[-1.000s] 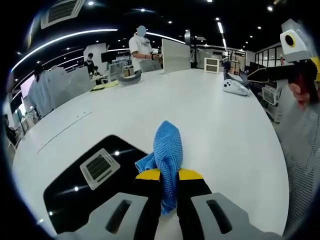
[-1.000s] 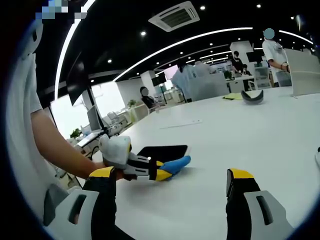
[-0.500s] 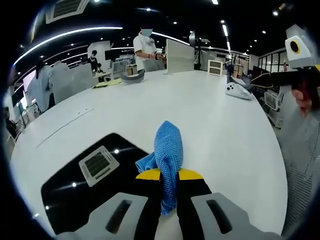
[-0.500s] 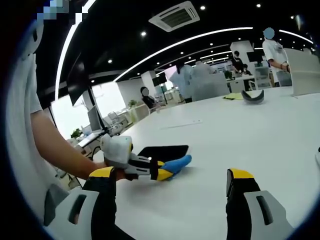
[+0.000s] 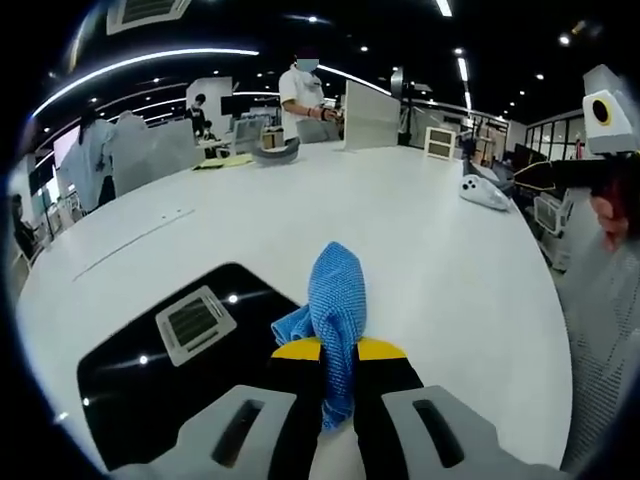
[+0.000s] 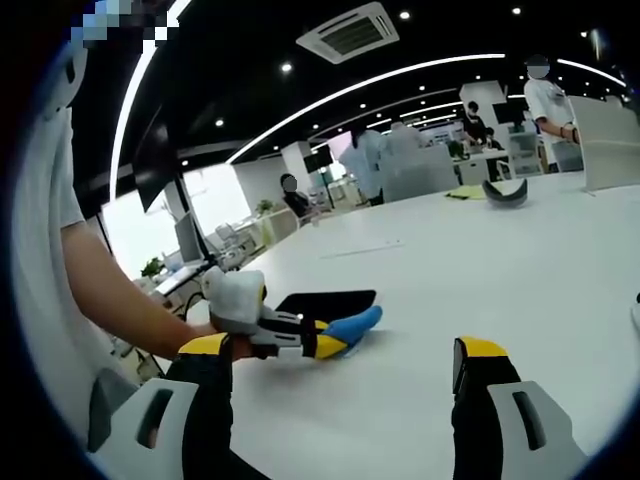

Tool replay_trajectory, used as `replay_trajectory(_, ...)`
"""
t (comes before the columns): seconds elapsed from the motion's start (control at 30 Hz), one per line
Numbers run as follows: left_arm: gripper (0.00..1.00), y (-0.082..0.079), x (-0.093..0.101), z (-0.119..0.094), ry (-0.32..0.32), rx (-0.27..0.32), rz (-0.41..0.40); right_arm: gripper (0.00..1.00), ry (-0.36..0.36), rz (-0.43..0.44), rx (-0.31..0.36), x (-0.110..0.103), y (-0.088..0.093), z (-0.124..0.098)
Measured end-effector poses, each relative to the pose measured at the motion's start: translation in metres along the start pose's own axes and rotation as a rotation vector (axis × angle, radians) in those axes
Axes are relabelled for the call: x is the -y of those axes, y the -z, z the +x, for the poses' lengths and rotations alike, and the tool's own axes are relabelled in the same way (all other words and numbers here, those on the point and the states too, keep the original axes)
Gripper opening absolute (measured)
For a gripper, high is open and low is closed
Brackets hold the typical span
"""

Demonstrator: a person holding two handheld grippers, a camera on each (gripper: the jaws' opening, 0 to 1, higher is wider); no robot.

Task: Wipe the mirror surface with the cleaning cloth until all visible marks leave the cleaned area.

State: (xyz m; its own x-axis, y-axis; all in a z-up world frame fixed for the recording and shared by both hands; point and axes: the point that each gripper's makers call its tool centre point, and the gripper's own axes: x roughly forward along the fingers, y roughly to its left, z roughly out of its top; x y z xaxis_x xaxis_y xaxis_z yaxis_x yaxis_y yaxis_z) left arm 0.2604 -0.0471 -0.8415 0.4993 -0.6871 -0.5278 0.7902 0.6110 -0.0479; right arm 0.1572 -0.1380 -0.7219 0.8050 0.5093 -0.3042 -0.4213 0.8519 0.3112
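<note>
In the left gripper view, the left gripper (image 5: pixel 338 362) has its fingers clenched on the cloth (image 5: pixel 335 300), a blue bunch that sticks up and forward past the yellow tips; its lower end is pinched between them and partly hidden. Just beside and left of the cloth lies the mirror (image 5: pixel 190 340), a dark slab flat on the white tabletop (image 5: pixel 400 230). Its near edge is cut off by the gripper body, and its face shows a reflected ceiling vent and light spots, so any marks are hard to make out. Whether the cloth touches the glass cannot be told here.

In the right gripper view, the right gripper (image 6: pixel 345 375) hangs above the tabletop (image 6: pixel 480 270) with its fingers released and wide apart, holding nothing. Beyond them the left gripper (image 6: pixel 345 333) appears from the side, its cloth (image 6: pixel 355 325) at the mirror's (image 6: pixel 325 300) near edge; the person's forearm (image 6: pixel 110 290) covers its rear.

Farther off in the left gripper view, a white controller (image 5: pixel 483 190) rests well apart on the tabletop, and the right gripper (image 5: pixel 612 140) is held at the right edge. At the far end stand a white panel (image 5: pixel 370 100) and a person (image 5: pixel 305 90); details there are small and blurred.
</note>
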Motion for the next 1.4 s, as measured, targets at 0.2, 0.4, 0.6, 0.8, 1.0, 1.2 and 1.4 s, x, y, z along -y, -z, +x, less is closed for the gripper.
replay_trajectory(0.2,0.07,-0.001,-0.005,0.002,-0.016,0.008,-0.014,0.91,-0.002,0.001,0.000,0.000,0.000,0.000)
replay_trajectory(0.4,0.07,-0.001,-0.007,0.002,-0.019,0.010,-0.010,0.91,-0.002,0.002,-0.005,0.001,0.002,0.001)
replay_trajectory(0.6,0.07,-0.002,-0.009,0.003,-0.021,0.013,-0.008,0.91,0.001,0.005,-0.003,0.001,0.001,0.001)
replay_trajectory(0.8,0.07,-0.003,-0.013,0.005,-0.026,0.014,-0.011,0.91,0.001,0.006,-0.002,0.002,0.001,0.002)
replay_trajectory(1.0,0.07,-0.004,-0.017,0.006,-0.032,0.015,-0.005,0.91,0.005,0.009,-0.003,0.003,0.001,0.002)
replay_trajectory(1.2,0.07,-0.006,-0.023,0.007,-0.042,0.016,-0.006,0.91,0.009,0.013,-0.001,0.004,0.001,0.002)
replay_trajectory(1.4,0.07,-0.006,-0.029,0.008,-0.050,0.015,-0.006,0.91,0.009,0.014,-0.004,0.005,0.002,0.002)
